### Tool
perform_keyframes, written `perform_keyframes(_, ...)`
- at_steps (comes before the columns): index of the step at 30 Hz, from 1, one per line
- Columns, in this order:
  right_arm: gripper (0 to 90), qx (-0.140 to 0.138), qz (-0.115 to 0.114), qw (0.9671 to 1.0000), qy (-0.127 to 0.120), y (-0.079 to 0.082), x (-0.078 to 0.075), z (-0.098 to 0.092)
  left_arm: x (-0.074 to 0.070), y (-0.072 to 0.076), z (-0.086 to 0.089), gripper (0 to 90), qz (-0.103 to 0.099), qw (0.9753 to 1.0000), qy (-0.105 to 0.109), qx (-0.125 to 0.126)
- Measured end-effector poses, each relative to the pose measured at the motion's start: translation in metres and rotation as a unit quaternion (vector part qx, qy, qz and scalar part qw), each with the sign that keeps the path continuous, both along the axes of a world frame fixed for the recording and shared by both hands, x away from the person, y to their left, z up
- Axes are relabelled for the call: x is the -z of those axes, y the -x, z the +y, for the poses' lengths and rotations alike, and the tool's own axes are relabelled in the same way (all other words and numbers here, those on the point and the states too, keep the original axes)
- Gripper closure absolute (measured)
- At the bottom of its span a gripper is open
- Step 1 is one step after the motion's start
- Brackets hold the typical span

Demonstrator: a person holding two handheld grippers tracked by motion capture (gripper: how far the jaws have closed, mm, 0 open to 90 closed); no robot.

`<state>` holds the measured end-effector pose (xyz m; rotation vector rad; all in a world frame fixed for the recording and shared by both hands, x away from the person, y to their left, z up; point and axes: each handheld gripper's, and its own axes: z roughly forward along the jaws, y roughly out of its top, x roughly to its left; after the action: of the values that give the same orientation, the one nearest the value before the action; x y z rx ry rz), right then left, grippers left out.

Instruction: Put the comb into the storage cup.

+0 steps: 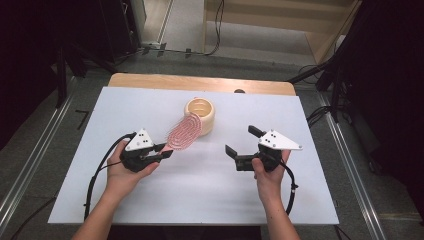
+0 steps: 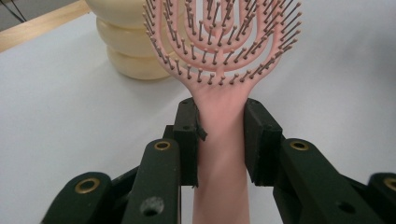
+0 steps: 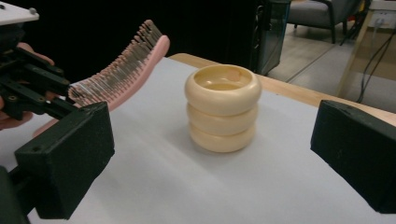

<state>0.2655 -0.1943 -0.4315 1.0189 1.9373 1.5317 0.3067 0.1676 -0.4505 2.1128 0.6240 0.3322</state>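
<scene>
At the left centre of the high view, the left tongs (image 1: pixel 162 154) are clamped on the handle of a pink hairbrush (image 1: pixel 184 132), whose oval head slants up and to the right toward a cream ribbed cup (image 1: pixel 201 115) standing in the upper middle of the white counter (image 1: pixel 200 200). In the left gripper view the handle runs up the middle of the frame between the two black jaws, pressed on both sides, with the bristles facing the camera and the cup in the upper left behind the head. The brush head seems to be close to the cup's side, though whether they touch is hard to tell. At the right centre of the high view, the right tongs (image 1: pixel 241 142) are spread wide and hold nothing, their jaws pointing left toward the cup.
</scene>
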Motion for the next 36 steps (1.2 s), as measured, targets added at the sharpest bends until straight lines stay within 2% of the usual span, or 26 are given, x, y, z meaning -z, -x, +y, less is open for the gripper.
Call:
perform_keyframes(10, 0.0, -0.026, 0.013, 0.9994, -0.021, 0.004, -0.002, 0.018, 0.001, 0.008, -0.003, 70.2, -0.008, 0.9998, 0.018, 0.000)
perform_keyframes(13, 0.0, -0.032, 0.031, 0.9986, -0.029, 0.004, 0.001, 0.023, 0.001, 0.011, -0.005, 70.2, -0.009, 0.9994, 0.033, -0.002)
perform_keyframes(19, 0.0, -0.044, 0.048, 0.9971, -0.040, 0.004, 0.008, 0.036, 0.002, 0.017, -0.009, 70.2, -0.018, 0.9987, 0.047, -0.001)
perform_keyframes(25, 0.0, -0.059, 0.066, 0.9943, -0.059, 0.004, 0.010, 0.045, 0.005, 0.021, -0.015, 70.2, -0.024, 0.9978, 0.062, -0.004)
perform_keyframes(31, 0.0, -0.074, 0.081, 0.9902, -0.086, 0.007, 0.010, 0.051, 0.008, 0.027, -0.024, 70.2, -0.030, 0.9967, 0.076, -0.001)
perform_keyframes(36, 0.0, -0.079, 0.081, 0.9893, -0.092, 0.009, 0.009, 0.057, 0.008, 0.033, -0.030, 70.2, -0.037, 0.9952, 0.091, -0.003)
